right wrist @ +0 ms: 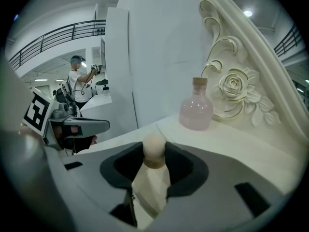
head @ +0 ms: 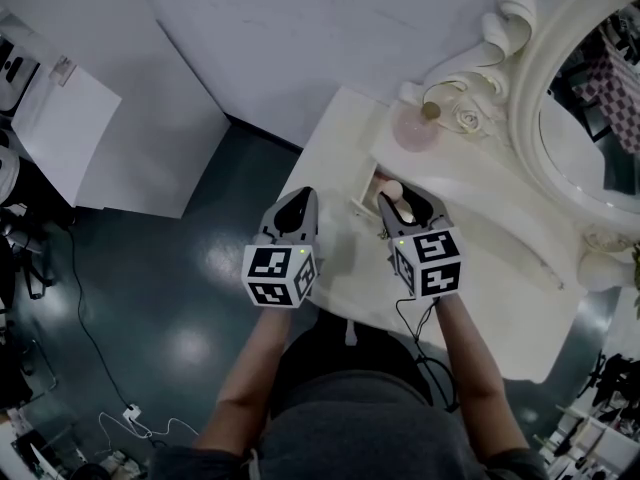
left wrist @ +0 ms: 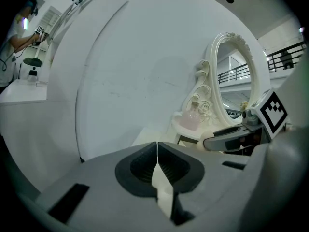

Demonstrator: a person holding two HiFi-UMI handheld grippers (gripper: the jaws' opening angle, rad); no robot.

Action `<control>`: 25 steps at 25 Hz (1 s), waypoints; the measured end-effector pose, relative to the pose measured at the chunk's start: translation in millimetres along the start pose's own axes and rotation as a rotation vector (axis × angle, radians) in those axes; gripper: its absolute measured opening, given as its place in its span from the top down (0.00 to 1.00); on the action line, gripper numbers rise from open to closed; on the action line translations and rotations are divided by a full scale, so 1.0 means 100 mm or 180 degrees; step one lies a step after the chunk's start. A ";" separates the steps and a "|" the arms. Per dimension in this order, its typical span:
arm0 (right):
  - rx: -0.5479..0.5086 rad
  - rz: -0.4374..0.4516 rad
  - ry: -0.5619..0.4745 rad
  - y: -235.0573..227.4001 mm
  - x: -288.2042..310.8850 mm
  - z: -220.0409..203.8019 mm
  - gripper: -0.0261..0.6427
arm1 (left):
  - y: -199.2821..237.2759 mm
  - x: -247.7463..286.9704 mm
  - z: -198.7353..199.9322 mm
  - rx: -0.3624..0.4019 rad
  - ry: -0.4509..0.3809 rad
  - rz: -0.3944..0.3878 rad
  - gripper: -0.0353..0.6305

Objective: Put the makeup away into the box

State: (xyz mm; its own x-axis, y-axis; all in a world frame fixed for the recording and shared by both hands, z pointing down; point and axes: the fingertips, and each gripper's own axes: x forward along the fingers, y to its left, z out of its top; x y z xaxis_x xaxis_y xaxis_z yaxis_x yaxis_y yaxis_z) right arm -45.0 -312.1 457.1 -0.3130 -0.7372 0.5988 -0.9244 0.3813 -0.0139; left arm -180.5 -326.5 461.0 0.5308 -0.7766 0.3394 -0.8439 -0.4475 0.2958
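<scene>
A beige round-topped makeup item point(right wrist: 154, 150) stands between the jaws of my right gripper point(right wrist: 154, 154), whose pads press on both its sides. In the head view that gripper point(head: 404, 202) holds the makeup item point(head: 393, 190) just beside a small open drawer-like box point(head: 364, 192) in the raised shelf of the white vanity point(head: 335, 158). My left gripper point(head: 298, 200) hovers over the vanity's left part, shut, with nothing between its jaws. In the left gripper view the left gripper point(left wrist: 157, 154) points toward the box opening point(left wrist: 186, 140).
A pink glass bottle point(head: 418, 126) with a cork stands on the shelf by the carved oval mirror point(head: 585, 118). The dark floor point(head: 180, 298) lies left of the vanity's edge, with white panels point(head: 110, 138) beyond. A person point(right wrist: 77, 83) stands far off in the right gripper view.
</scene>
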 end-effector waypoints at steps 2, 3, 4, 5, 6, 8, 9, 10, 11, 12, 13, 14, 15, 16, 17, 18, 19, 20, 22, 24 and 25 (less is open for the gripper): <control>-0.0030 -0.0004 0.0058 0.01 0.02 -0.02 0.74 | -0.01 0.01 -0.01 -0.0003 0.0007 -0.0009 0.93; -0.0045 -0.0010 0.0084 0.01 0.02 -0.03 0.74 | -0.01 0.01 -0.01 -0.0004 0.0010 -0.0014 0.93; -0.0056 -0.0019 0.0105 0.01 0.03 -0.03 0.73 | -0.01 0.01 -0.01 -0.0006 0.0014 -0.0018 0.93; -0.0062 -0.0027 0.0121 0.01 0.03 -0.03 0.73 | 0.00 0.01 -0.01 -0.0007 0.0018 -0.0020 0.93; -0.0066 -0.0032 0.0134 0.01 0.04 -0.03 0.73 | 0.00 0.01 -0.01 -0.0009 0.0023 -0.0019 0.93; -0.0069 -0.0029 0.0156 0.01 0.04 -0.04 0.73 | 0.02 0.00 -0.02 -0.0016 0.0033 -0.0011 0.93; -0.0069 -0.0027 0.0165 0.01 0.04 -0.04 0.73 | 0.03 0.00 -0.03 -0.0020 0.0038 -0.0005 0.93; -0.0069 -0.0025 0.0174 0.02 0.04 -0.04 0.73 | 0.04 -0.01 -0.03 -0.0026 0.0042 -0.0001 0.93; -0.0068 -0.0025 0.0180 0.02 0.04 -0.04 0.72 | 0.05 -0.01 -0.04 -0.0033 0.0044 0.0003 0.93; -0.0067 -0.0025 0.0183 0.02 0.05 -0.04 0.72 | 0.05 -0.01 -0.04 -0.0039 0.0045 0.0004 0.93; -0.0065 -0.0026 0.0185 0.02 0.05 -0.05 0.72 | 0.06 0.00 -0.04 -0.0043 0.0045 0.0004 0.93; -0.0062 -0.0027 0.0184 0.02 0.05 -0.05 0.72 | 0.06 0.00 -0.04 -0.0045 0.0045 0.0002 0.93; -0.0056 -0.0026 0.0182 0.02 0.05 -0.05 0.71 | 0.05 0.00 -0.05 -0.0046 0.0045 0.0000 0.93; -0.0048 -0.0025 0.0180 0.02 0.05 -0.04 0.71 | 0.05 0.00 -0.05 -0.0048 0.0045 -0.0002 0.93; -0.0040 -0.0022 0.0178 0.01 0.05 -0.04 0.70 | 0.05 0.00 -0.05 -0.0049 0.0045 -0.0003 0.93; -0.0035 -0.0019 0.0176 0.02 0.04 -0.04 0.70 | 0.05 0.00 -0.05 -0.0050 0.0046 -0.0002 0.93; -0.0031 -0.0015 0.0176 0.02 0.04 -0.04 0.70 | 0.06 -0.01 -0.05 -0.0051 0.0047 0.0000 0.93; -0.0028 -0.0013 0.0174 0.02 0.04 -0.04 0.70 | 0.06 -0.01 -0.05 -0.0051 0.0048 0.0002 0.93; -0.0019 -0.0013 0.0161 0.02 0.04 -0.03 0.70 | 0.07 -0.01 -0.05 -0.0049 0.0045 0.0005 0.93; -0.0010 -0.0021 0.0139 0.02 0.03 -0.02 0.70 | 0.08 -0.02 -0.04 -0.0044 0.0040 0.0005 0.93; -0.0006 -0.0027 0.0128 0.02 0.02 -0.02 0.70 | 0.08 -0.02 -0.04 -0.0041 0.0039 0.0003 0.93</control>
State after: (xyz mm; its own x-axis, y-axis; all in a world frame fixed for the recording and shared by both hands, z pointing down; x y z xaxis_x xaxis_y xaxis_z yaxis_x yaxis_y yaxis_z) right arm -47.2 -311.9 459.8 -0.2962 -0.7175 0.6305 -0.9265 0.3762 -0.0071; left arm -187.6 -327.0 465.8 0.5309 -0.7715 0.3504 -0.8434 -0.4410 0.3069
